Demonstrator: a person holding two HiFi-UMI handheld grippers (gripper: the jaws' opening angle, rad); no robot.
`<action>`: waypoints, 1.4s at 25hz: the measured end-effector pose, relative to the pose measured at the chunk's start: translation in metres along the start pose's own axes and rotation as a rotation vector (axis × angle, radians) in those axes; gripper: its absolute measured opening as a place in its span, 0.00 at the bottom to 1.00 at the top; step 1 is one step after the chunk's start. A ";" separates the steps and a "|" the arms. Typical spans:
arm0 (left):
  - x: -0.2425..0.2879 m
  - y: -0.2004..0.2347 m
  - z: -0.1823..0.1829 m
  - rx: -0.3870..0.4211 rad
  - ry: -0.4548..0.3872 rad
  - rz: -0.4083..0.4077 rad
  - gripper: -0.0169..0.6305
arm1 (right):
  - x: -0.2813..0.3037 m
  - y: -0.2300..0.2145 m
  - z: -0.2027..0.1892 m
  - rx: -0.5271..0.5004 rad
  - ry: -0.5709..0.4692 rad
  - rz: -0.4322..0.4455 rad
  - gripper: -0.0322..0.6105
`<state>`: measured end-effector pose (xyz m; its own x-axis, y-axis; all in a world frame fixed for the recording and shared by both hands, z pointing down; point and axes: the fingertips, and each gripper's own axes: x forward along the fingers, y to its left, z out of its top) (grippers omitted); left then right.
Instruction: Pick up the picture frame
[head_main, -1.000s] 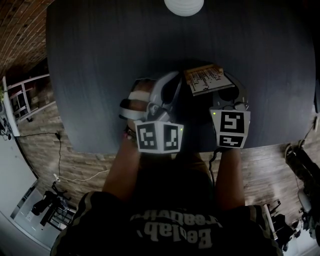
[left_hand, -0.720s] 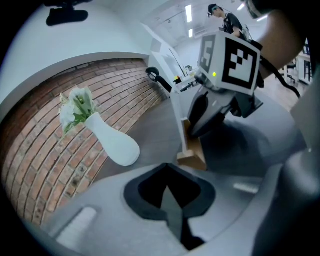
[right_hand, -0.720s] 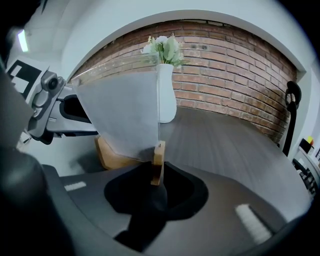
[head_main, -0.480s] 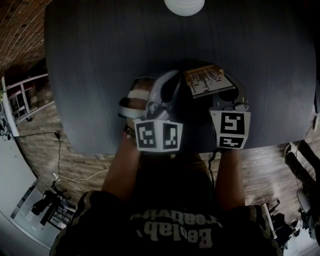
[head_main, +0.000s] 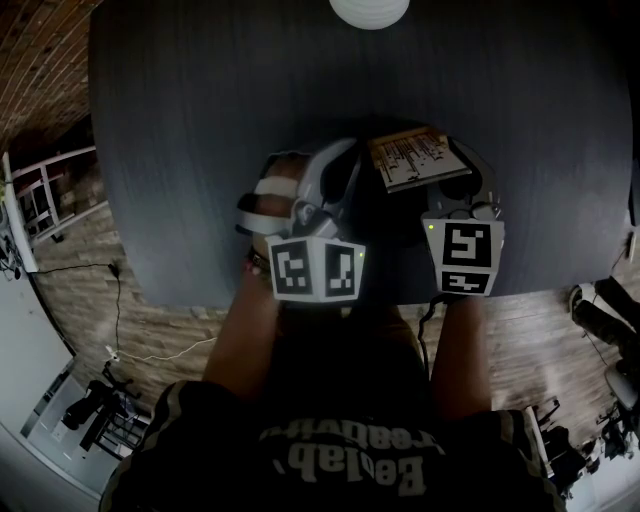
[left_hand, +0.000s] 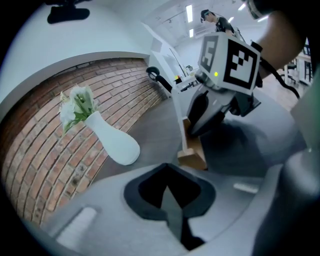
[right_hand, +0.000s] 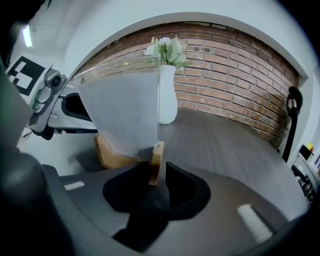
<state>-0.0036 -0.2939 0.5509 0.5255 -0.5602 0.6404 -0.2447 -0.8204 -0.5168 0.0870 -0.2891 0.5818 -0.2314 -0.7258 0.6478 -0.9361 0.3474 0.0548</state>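
Note:
The picture frame, a light wooden frame with a printed sheet behind a clear pane, is on the dark table just ahead of both grippers. My right gripper is shut on its right edge; the right gripper view shows the wooden edge pinched between the jaws of my right gripper, with the pane rising to the left. My left gripper is just left of the frame and apart from it. In the left gripper view its jaws meet with nothing between them, and the frame's wooden base lies ahead.
A white vase with pale flowers stands at the table's far edge, beyond the frame. The table's near edge runs just under my hands. A brick wall curves behind the table, and cables and equipment lie on the floor.
Hardly anything differs. My right gripper and the frame have shifted a few pixels to the right. The left gripper has stayed where it was.

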 end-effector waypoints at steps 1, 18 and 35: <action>0.000 0.000 0.000 -0.001 0.000 0.000 0.03 | 0.000 0.001 0.000 -0.017 0.002 0.005 0.22; 0.005 0.002 0.001 -0.005 0.002 -0.002 0.03 | -0.002 0.007 0.003 -0.010 -0.004 0.078 0.13; 0.006 0.003 0.000 -0.035 -0.009 -0.002 0.03 | -0.003 0.006 0.001 -0.023 0.005 0.068 0.13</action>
<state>-0.0010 -0.2999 0.5530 0.5334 -0.5573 0.6363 -0.2718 -0.8253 -0.4951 0.0814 -0.2857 0.5795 -0.2929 -0.6967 0.6548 -0.9119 0.4095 0.0279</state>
